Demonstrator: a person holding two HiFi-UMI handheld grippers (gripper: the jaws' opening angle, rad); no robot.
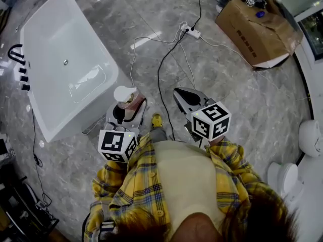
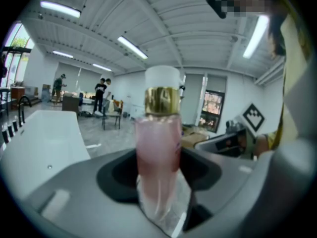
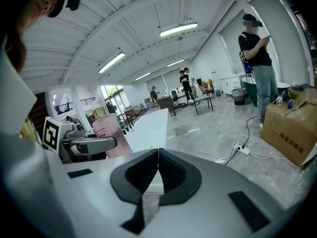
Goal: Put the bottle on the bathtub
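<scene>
A pink bottle point(image 2: 158, 152) with a gold collar and white cap point(image 1: 125, 94) stands upright between the jaws of my left gripper point(image 1: 132, 106), which is shut on it. The same bottle point(image 3: 108, 133) shows at the left of the right gripper view. The white bathtub point(image 1: 60, 59) lies on the floor to the left of the bottle, its near corner close to the left gripper; it also appears as a white tub point(image 2: 39, 143) and as a long white rim point(image 3: 151, 128). My right gripper point(image 1: 180, 96) is shut and holds nothing, held beside the left one.
Black taps point(image 1: 20, 64) sit on the tub's left edge. Cables point(image 1: 166, 59) and a power strip point(image 1: 192, 32) lie on the marble floor ahead. A cardboard box point(image 1: 257, 26) stands at the far right, white fixtures point(image 1: 308, 140) at the right. A person point(image 3: 257, 58) stands near the box.
</scene>
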